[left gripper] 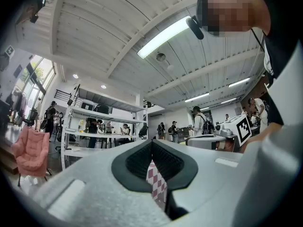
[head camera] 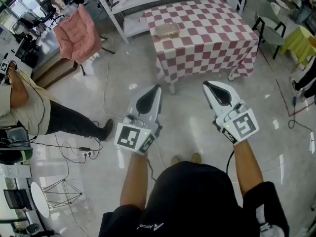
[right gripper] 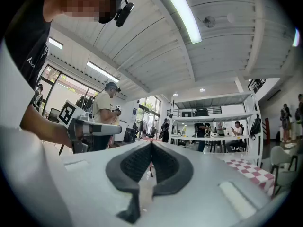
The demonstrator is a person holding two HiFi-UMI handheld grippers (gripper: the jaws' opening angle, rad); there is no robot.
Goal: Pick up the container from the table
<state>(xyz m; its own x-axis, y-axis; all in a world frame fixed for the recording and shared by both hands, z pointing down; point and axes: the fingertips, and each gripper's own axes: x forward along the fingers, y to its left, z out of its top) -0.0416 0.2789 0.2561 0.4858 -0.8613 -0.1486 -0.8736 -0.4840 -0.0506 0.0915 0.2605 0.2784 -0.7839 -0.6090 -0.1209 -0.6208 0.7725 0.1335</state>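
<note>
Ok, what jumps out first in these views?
The red-and-white checked table stands straight ahead, with the clear container near its left edge. In the foreground, the left gripper and right gripper are held side by side, both shut and empty, short of the table.

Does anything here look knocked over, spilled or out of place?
Nothing stands out. The container sits upright on the checkered table, with nothing spilled around it. The left gripper and right gripper are shut and empty. Only loose cables trail across the floor.
</note>
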